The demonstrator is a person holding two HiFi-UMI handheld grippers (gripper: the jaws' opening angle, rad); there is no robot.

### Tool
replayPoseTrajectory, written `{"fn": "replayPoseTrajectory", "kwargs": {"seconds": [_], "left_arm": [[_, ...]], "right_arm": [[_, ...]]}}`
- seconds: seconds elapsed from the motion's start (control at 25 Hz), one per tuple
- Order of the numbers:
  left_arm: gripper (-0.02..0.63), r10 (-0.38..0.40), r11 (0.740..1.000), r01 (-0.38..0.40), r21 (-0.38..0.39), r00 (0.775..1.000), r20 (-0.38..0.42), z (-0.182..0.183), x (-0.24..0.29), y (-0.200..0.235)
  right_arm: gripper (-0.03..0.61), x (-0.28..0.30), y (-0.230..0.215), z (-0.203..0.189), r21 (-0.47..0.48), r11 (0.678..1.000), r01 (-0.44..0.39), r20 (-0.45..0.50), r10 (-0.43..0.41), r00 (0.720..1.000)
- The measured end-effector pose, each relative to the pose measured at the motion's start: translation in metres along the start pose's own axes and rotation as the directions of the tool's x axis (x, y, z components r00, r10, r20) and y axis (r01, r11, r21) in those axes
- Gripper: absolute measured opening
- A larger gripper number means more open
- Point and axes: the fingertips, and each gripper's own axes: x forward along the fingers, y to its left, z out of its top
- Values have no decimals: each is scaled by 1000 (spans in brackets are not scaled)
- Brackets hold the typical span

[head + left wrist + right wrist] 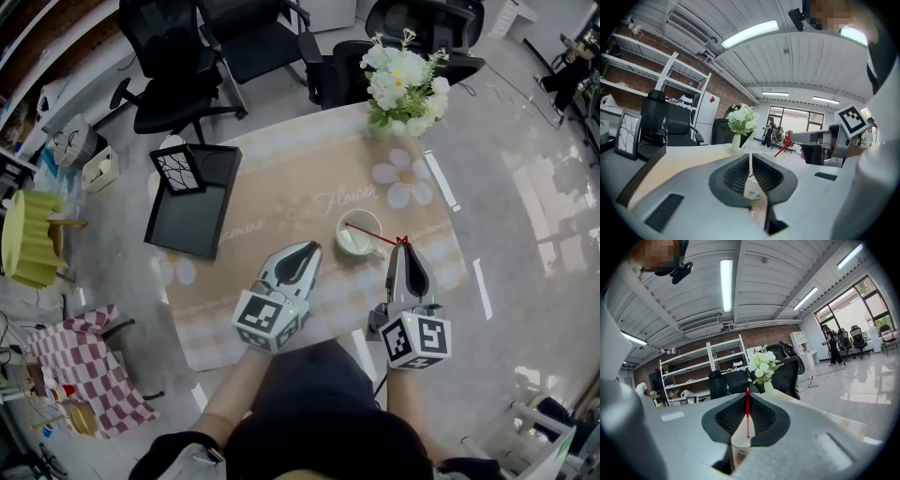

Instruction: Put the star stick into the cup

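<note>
Broadest of all, a matte beige tablecloth, printed with pale daisies and cursive script. Behind it, black office chairs on a glossy grey floor.

Over the cloth's left edge, a flat rectangular black tray, with a small black-framed picture at its far corner. At the far side, a rounded bunch of white flowers in a pale vase.

Nearer, 2 grey plastic grippers side by side, each with a tapered snout, ribbed black pads and a marker cube at the rear, with a forearm running back from each toward the body.

For the left gripper: angled toward the cup, tip near it but not touching, jaws brought together with nothing between them.

For the right gripper: pointing away from the body and nearly level, jaws pinched tight on the star stick.

Between and just beyond the 2 tips, a small round white cup, smooth-walled, upright on the cloth.

Thinnest of all, the star stick: a straight red rod, star end caught at the right gripper's tip, plain end reaching across the cup's open mouth toward its far rim. Contact with the cup's inside not discernible.
</note>
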Motion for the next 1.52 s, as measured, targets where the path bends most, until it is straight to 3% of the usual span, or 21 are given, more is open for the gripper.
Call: {"fn": "replayPoseTrajectory", "kwargs": {"seconds": [0.8, 1.52], "left_arm": [[28, -27, 1000, 27, -8, 999, -40, -13, 4, -3], [28, -43, 999, 41, -18, 997, -64, -28, -4, -14]], "right_arm": [[18, -2, 2, -12, 1, 1000, -31, -7, 31, 999], [18, -20, -6, -32, 0, 1000, 0, -32, 0, 999]]}}
